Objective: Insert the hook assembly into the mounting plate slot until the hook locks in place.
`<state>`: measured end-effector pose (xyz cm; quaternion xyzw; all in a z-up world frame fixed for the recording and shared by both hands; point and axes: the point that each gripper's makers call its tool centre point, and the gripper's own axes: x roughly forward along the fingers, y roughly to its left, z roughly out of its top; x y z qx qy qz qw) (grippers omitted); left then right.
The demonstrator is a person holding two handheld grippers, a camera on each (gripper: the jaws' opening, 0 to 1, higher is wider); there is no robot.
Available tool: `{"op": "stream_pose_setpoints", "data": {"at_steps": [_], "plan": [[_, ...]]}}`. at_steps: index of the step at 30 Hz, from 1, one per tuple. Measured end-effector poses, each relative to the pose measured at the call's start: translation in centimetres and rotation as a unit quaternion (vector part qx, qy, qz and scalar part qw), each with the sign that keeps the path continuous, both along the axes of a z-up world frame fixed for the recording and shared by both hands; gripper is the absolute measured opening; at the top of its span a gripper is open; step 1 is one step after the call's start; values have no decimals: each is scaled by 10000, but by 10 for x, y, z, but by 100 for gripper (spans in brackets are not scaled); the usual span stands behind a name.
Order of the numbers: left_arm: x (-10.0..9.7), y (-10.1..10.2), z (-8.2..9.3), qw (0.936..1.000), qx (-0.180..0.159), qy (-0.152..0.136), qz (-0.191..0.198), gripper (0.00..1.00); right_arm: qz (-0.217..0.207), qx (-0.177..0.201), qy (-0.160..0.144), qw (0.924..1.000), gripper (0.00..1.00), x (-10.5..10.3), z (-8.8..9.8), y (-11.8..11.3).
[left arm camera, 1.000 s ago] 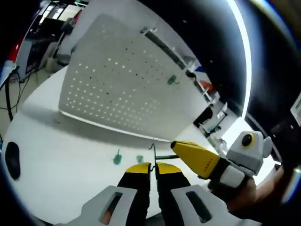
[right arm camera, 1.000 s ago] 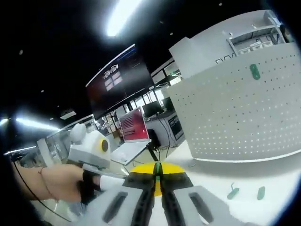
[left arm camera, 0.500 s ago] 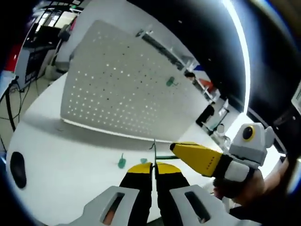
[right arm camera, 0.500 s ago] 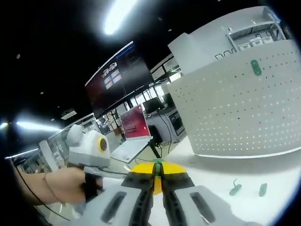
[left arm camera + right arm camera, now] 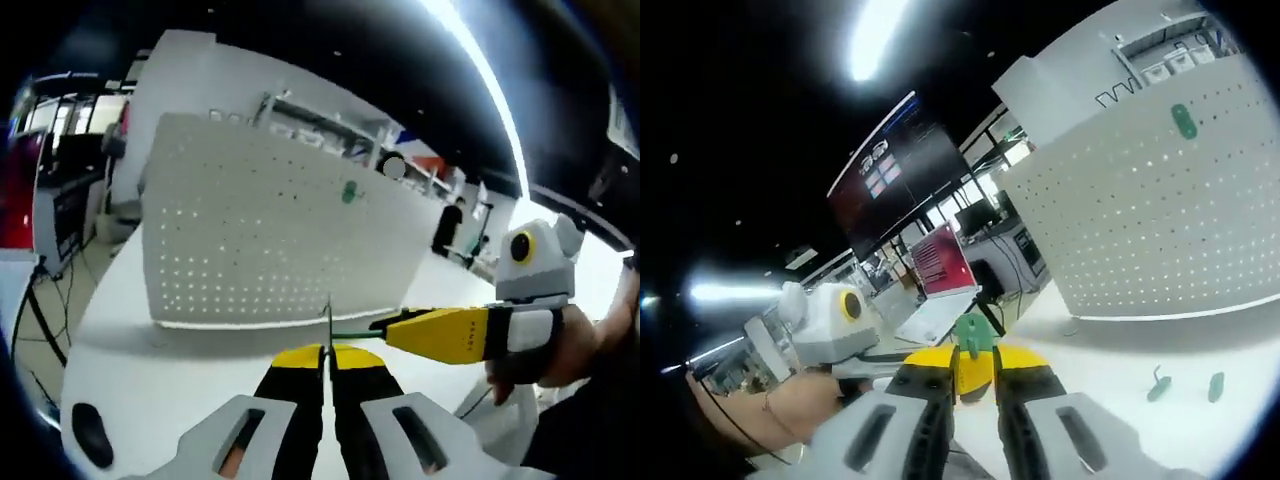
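Observation:
My left gripper (image 5: 326,357) is shut on a thin metal hook (image 5: 328,322) that stands up from its yellow tips. From the right comes my right gripper (image 5: 392,325), its yellow jaws level, with a thin green rod (image 5: 350,335) reaching to the hook. In the right gripper view, my right gripper (image 5: 975,372) is shut on a small green plate piece (image 5: 974,334) that pokes above the tips. The left gripper's body (image 5: 825,318) and a hand are at its left. A white pegboard (image 5: 260,240) stands behind with a green hook (image 5: 349,192) on it.
The pegboard (image 5: 1160,220) with its green hook (image 5: 1183,120) stands upright on a white table (image 5: 1110,365). Two loose green pieces (image 5: 1158,385) (image 5: 1215,386) lie in front of it. A black object (image 5: 85,432) lies at the table's left. A red screen (image 5: 940,262) stands behind.
Both views have tilted with the hands, and the pegboard now stands more upright in the left gripper view. The right gripper's jaws lie level at the hook. The green piece sticks higher above the right jaws.

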<state>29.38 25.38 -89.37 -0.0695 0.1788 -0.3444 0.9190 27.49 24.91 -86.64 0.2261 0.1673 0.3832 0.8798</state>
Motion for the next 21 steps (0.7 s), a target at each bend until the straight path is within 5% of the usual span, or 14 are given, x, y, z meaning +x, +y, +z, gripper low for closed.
{"op": "stream_pose_setpoints", "data": {"at_steps": [9, 17, 21], "plan": [[-2, -8, 16, 9945, 485, -905, -184, 1, -79, 343, 108, 9993, 7, 1, 8, 0], [1, -2, 28, 9917, 653, -1101, -108, 1, -69, 318, -241, 9992, 2, 2, 21, 7], [0, 1, 27, 9935, 571, -976, -95, 1, 18, -165, -671, 9976, 1, 1, 21, 10]]}}
